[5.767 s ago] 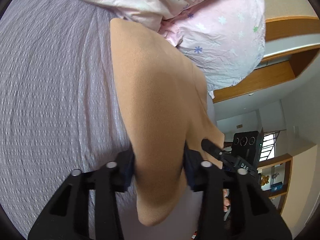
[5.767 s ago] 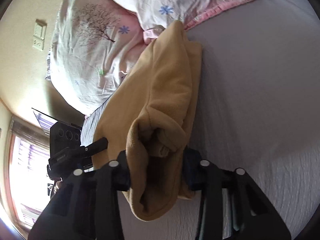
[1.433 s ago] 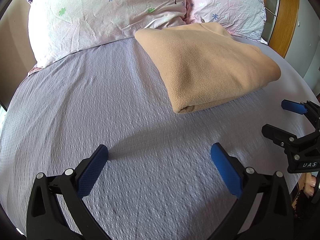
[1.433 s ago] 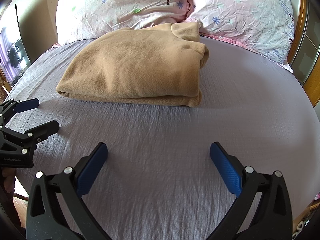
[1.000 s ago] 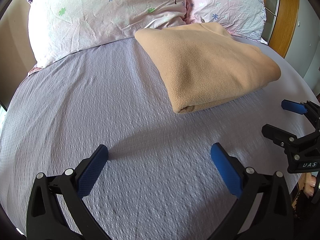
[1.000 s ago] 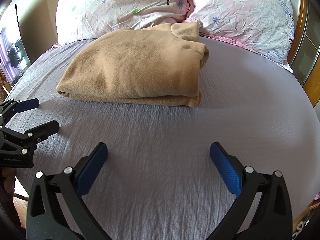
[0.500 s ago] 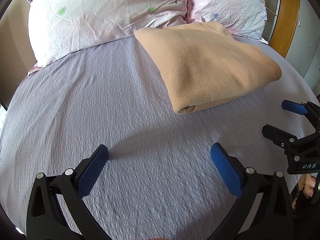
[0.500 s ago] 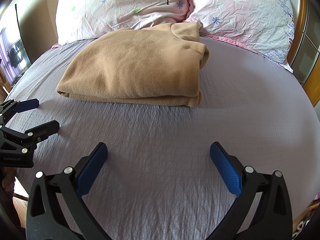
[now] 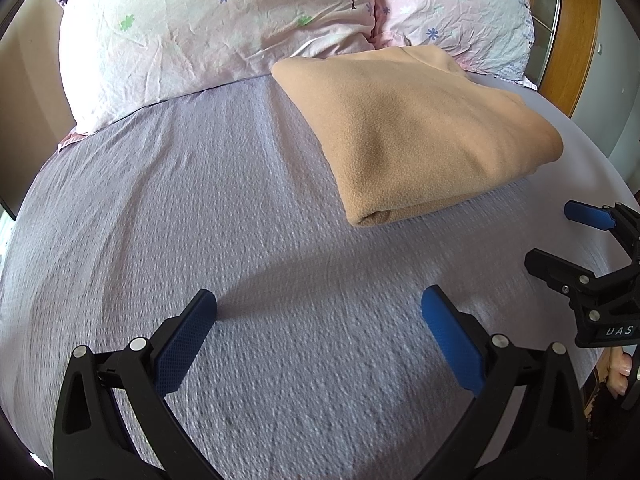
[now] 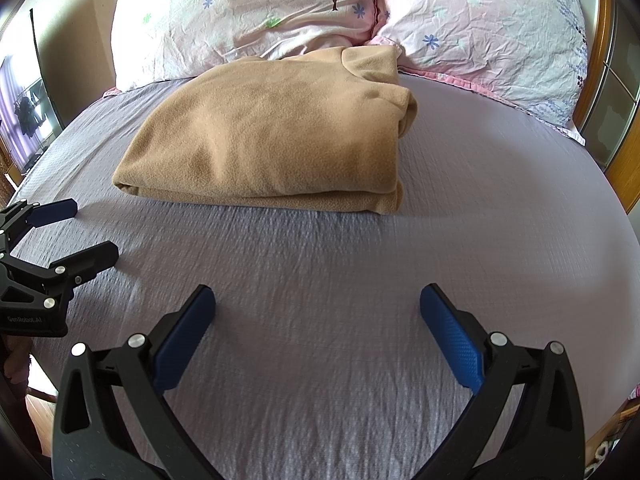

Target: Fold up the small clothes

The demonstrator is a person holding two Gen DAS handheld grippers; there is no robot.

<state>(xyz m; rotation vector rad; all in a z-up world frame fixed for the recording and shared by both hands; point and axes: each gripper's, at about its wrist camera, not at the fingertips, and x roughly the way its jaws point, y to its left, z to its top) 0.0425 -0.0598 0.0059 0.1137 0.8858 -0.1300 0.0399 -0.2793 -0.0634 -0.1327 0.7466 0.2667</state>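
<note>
A tan fleece garment (image 9: 416, 136) lies folded in a neat rectangle on the grey bedsheet (image 9: 200, 208), against the pillows. It also shows in the right wrist view (image 10: 276, 136), its collar toward the pillows. My left gripper (image 9: 318, 308) is open and empty, low over the sheet, well short of the garment. My right gripper (image 10: 318, 304) is open and empty too, in front of the garment's folded edge. Each gripper shows in the other's view: the right one (image 9: 560, 236) at the right edge, the left one (image 10: 86, 232) at the left edge.
Two pale pink floral pillows (image 10: 248, 12) (image 10: 492, 28) lie at the head of the bed. A wooden headboard frame (image 9: 568, 36) stands at the right. A window and a dark screen (image 10: 28, 116) are at the far left.
Since 5.8 s ago both grippers let go of the garment and drew back; it now lies folded. Over the last second nothing has visibly moved.
</note>
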